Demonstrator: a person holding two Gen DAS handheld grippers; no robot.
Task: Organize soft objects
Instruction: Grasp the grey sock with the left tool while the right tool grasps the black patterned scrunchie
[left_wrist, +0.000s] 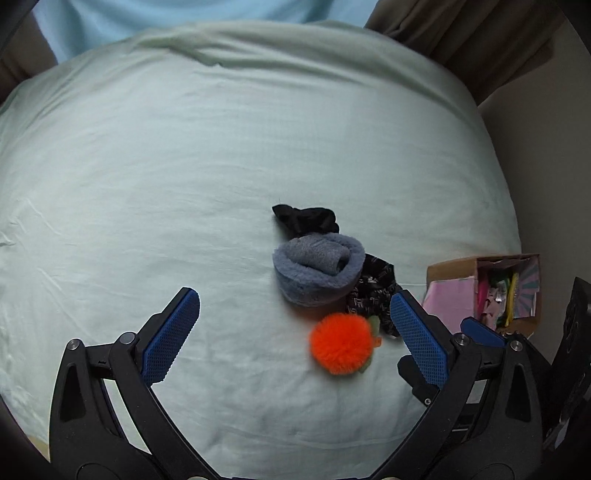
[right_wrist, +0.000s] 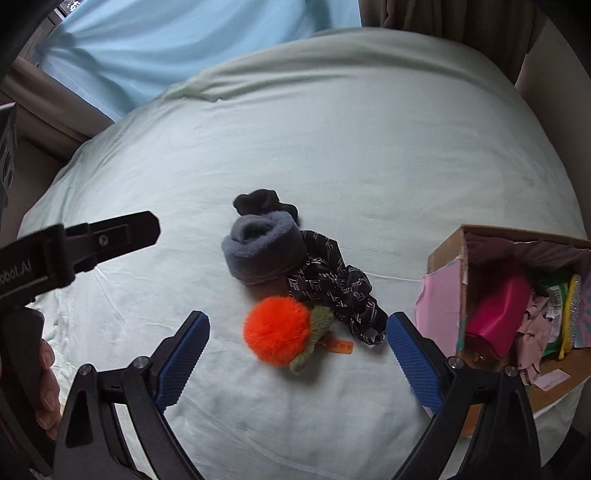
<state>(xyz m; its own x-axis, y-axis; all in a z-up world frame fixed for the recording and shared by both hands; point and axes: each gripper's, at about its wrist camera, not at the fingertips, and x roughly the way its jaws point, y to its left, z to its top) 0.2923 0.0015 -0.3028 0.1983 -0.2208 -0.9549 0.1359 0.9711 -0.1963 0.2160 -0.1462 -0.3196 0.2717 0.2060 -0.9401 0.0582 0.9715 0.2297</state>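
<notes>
A small pile of soft things lies on the pale green bed sheet (left_wrist: 184, 166). It holds a fluffy orange pompom (left_wrist: 340, 343) with a green part, a rolled grey fleece piece (left_wrist: 317, 271), a black patterned scarf (left_wrist: 376, 288) and a black cloth (left_wrist: 304, 218). In the right wrist view the pompom (right_wrist: 277, 328), fleece (right_wrist: 264, 251), scarf (right_wrist: 340, 295) and black cloth (right_wrist: 262, 201) show too. My left gripper (left_wrist: 295, 325) is open, hovering just before the pile. My right gripper (right_wrist: 297, 349) is open, with the pompom between its fingers but untouched.
An open cardboard box (right_wrist: 461, 258) with pink flaps stands at the bed's right edge, holding a pink pouch (right_wrist: 495, 314) and mixed items; it also shows in the left wrist view (left_wrist: 454, 266). The left gripper's body (right_wrist: 74, 247) is at left. Curtains hang behind the bed.
</notes>
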